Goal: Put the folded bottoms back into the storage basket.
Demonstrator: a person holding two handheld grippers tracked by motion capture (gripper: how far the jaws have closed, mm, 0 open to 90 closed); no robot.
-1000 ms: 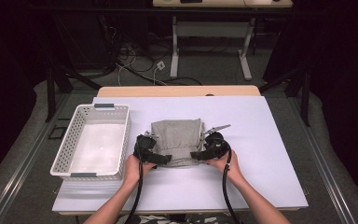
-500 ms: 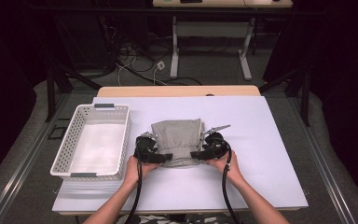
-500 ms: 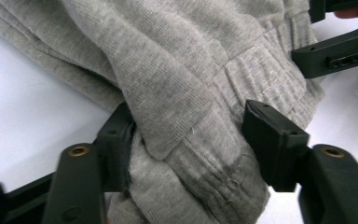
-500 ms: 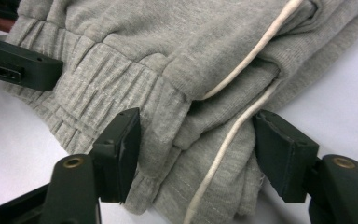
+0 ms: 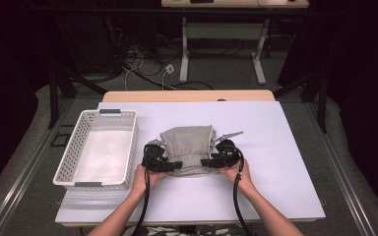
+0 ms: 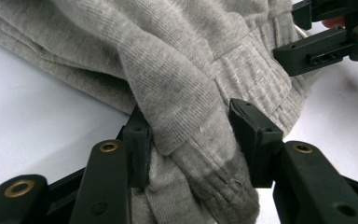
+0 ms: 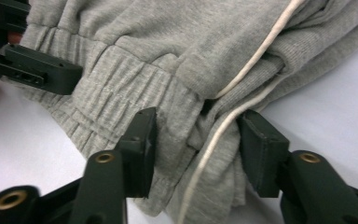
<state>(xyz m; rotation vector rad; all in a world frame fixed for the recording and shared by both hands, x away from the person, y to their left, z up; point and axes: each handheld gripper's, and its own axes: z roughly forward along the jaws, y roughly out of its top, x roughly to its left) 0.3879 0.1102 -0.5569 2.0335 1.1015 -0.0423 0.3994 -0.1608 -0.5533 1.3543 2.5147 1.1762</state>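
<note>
White counter (image 5: 285, 162) under me, one folded grey garment (image 5: 187, 147) at its middle, one empty white basket (image 5: 74, 162) left of it, my two tools just closing, left tool (image 6: 189, 140) and right tool (image 7: 196, 144) each pinching garment's near corners.

A grey garment (image 5: 187, 147) of soft ribbed knit lies folded into a thick, squarish bundle on the white worktop (image 5: 275, 147), near the middle and somewhat closer to the near edge than the far one. Several layers are stacked, their edges showing along its sides. A gathered elastic band runs across the near part, with ribbed cuffs bunched at both near corners. A cream drawstring (image 7: 242, 74) trails over the folds at its right side.
</note>
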